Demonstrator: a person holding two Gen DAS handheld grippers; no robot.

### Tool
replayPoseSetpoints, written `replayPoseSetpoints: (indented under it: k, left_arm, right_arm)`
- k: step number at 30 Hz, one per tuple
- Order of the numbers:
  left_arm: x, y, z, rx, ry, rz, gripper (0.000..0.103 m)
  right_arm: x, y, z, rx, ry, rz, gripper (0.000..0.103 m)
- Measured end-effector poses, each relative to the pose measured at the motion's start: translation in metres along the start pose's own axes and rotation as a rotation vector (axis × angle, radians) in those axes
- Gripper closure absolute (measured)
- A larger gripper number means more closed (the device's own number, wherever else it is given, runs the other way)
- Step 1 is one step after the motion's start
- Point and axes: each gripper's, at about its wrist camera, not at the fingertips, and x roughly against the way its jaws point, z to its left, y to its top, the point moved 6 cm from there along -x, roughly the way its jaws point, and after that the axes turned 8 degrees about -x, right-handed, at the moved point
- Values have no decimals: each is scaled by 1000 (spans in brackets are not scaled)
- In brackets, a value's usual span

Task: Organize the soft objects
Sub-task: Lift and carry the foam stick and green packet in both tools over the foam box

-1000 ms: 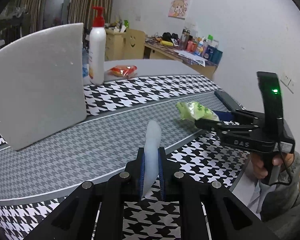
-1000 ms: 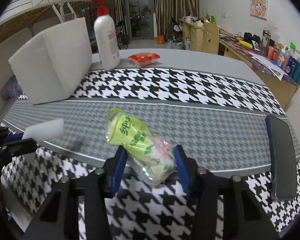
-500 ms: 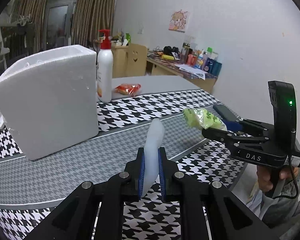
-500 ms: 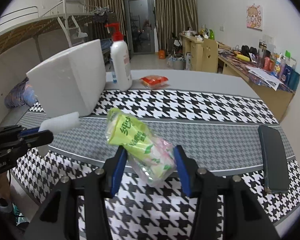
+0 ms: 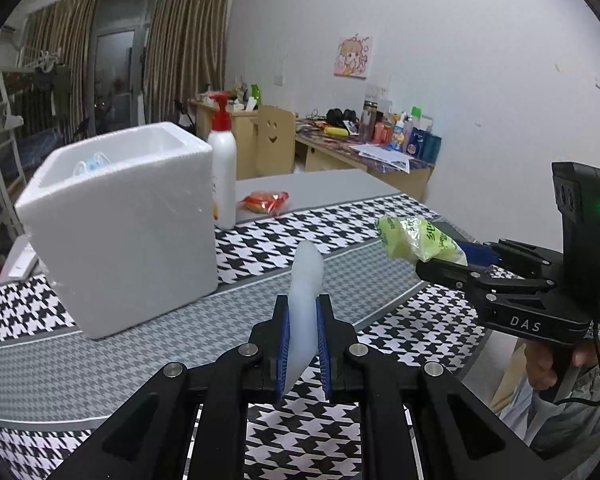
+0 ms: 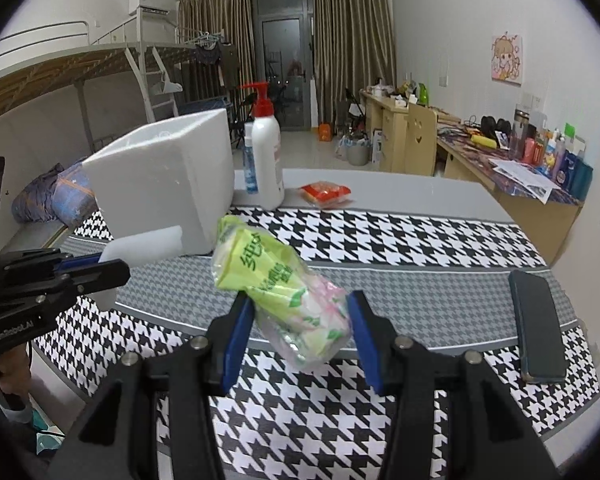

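My left gripper [image 5: 303, 312] is shut on a white sponge [image 5: 305, 304] and holds it in the air above the table; it also shows in the right wrist view [image 6: 146, 246]. My right gripper [image 6: 300, 312] is shut on a green tissue pack [image 6: 276, 280], also lifted off the table; the pack shows in the left wrist view [image 5: 416, 238]. A white foam box [image 5: 120, 220] stands open-topped at the left, with something blue and white inside. It also shows in the right wrist view [image 6: 168, 176].
A white pump bottle [image 6: 266, 160] with a red head stands beside the box. A red snack packet [image 6: 326, 193] lies behind it. A dark phone [image 6: 536, 320] lies at the table's right. The table [image 6: 380, 240] has a houndstooth cloth.
Both grippers have risen with their loads, so the foam box's open top now shows. The sponge and tissue pack stay gripped.
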Motion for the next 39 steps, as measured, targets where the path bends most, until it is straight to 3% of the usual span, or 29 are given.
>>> replayPoseSetpoints:
  k: [39]
  left_arm:
    - [49,62,33,-33,117,-111,88]
  right_arm:
    - [30,53,40,43,59,-152,50]
